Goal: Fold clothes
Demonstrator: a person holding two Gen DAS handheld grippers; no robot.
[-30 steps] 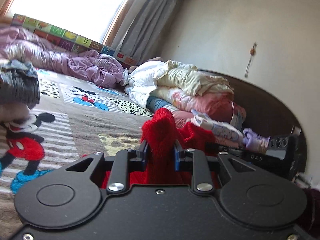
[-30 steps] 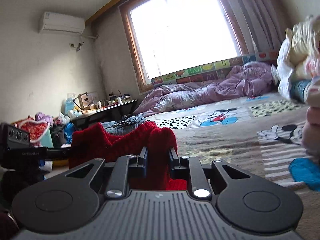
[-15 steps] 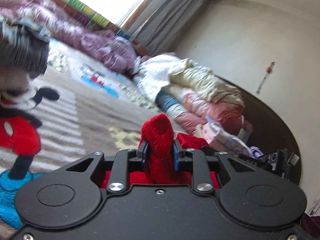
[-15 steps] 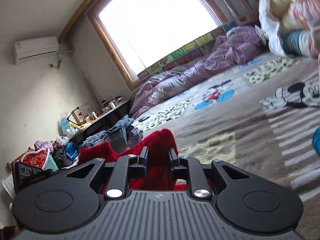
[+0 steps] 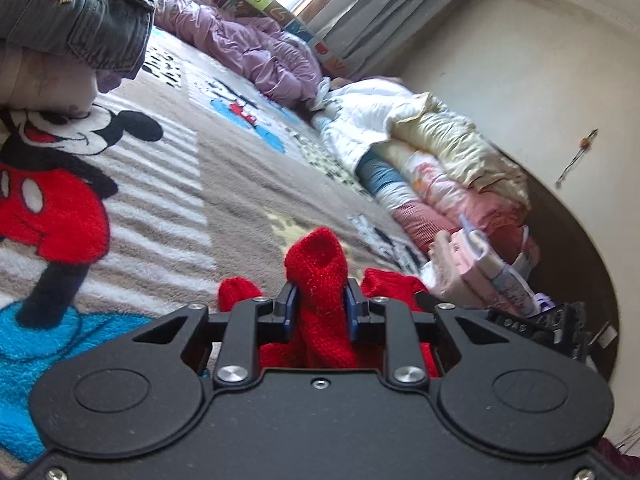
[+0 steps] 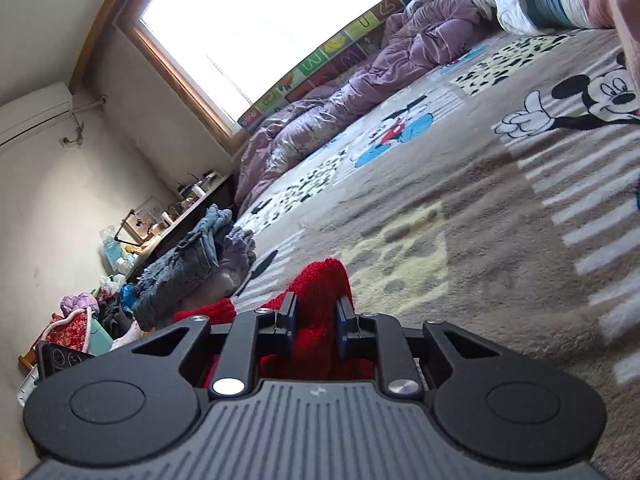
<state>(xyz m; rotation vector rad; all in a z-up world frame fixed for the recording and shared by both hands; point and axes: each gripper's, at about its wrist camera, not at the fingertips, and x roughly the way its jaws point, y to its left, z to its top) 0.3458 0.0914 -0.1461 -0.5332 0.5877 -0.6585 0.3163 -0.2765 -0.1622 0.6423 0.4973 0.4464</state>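
Observation:
A red knitted garment (image 5: 316, 264) is pinched in my left gripper (image 5: 318, 312), with a fold of it sticking up between the fingers, low over the Mickey Mouse blanket (image 5: 208, 184). My right gripper (image 6: 316, 316) is shut on another part of the same red garment (image 6: 324, 280), also close above the blanket (image 6: 480, 208). The right gripper's body (image 5: 540, 320) shows at the right edge of the left wrist view. The rest of the garment hangs hidden below both grippers.
A pile of folded clothes topped by denim (image 5: 76, 16) lies at the left. A stack of bedding and folded clothes (image 5: 440, 184) lies at the right by the dark headboard (image 5: 576, 248). A purple quilt (image 6: 360, 92) lies under the window. A cluttered desk (image 6: 168, 220) stands beyond the bed.
Both grippers have tipped downward and moved closer to the blanket while holding the red garment. The denim pile now looms nearer in the left wrist view.

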